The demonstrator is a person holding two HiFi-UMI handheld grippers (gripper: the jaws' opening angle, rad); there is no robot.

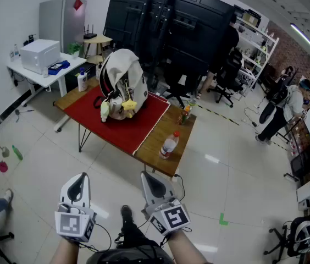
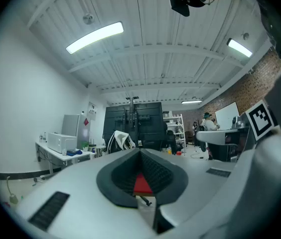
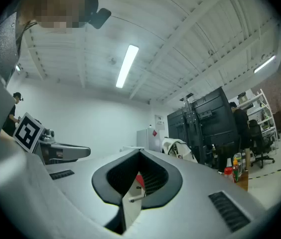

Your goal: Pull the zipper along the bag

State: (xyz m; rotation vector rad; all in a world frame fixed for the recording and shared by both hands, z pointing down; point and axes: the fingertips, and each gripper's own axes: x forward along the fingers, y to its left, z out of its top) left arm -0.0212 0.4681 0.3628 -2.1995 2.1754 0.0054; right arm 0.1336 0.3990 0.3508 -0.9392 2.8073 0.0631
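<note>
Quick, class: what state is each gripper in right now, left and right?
Left gripper: jaws closed, holding nothing.
Right gripper: jaws closed, holding nothing.

White tiled floor [image 1: 243, 147], wooden table [image 1: 152, 146], ceiling striplights [image 2: 94, 37]

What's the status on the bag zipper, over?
Left tongs shut, empty. Right tongs shut, empty. Backpack upright on red cloth, untouched. Bottle stands at table near corner.
</note>
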